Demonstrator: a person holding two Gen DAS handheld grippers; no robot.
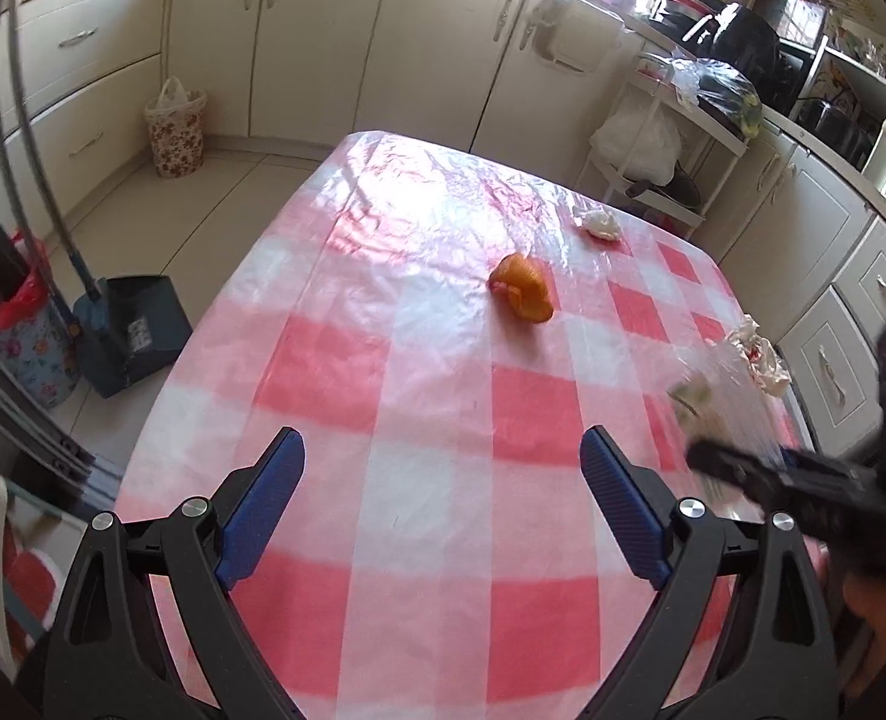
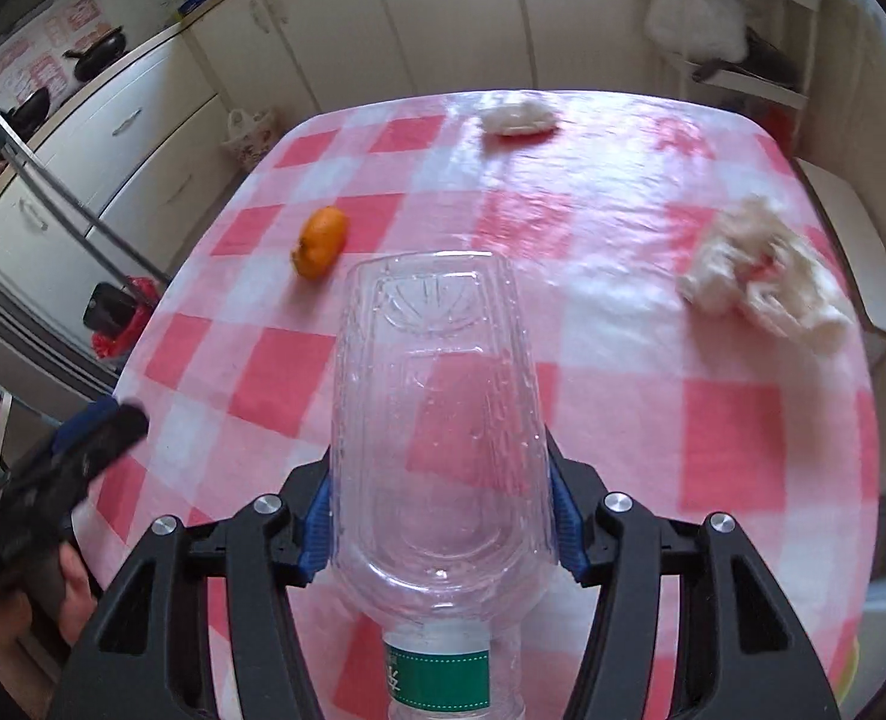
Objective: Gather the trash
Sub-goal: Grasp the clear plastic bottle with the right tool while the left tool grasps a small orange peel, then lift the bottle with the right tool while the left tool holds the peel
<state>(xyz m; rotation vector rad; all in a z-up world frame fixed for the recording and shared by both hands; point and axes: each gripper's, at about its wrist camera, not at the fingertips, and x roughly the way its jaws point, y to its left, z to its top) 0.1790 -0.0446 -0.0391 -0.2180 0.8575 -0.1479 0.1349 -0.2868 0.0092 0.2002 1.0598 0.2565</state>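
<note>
— Where's the bottle right now?

— In my right gripper (image 2: 440,531). The pads are pressed against both sides of the clear plastic bottle (image 2: 437,420), which lies along the fingers with its base pointing away from me and the green label at the neck end nearest the camera. I think gripping across the body keeps it from rolling out while I carry it.

— And the left one?

— My left gripper (image 1: 443,504) is wide open with nothing between its fingers, hanging over the checked tablecloth (image 1: 323,360). I'd keep it free for the next piece.

— What's left on the table?

— An orange peel (image 1: 521,295) near the middle, a crumpled tissue (image 1: 598,222) at the far edge, and a bigger wad of tissue (image 2: 761,267) near the right edge. All well apart, so I expect one trip each.

— Where does it go?

— Probably the red-lined bin (image 1: 14,330) on the floor, left of the table.
</note>
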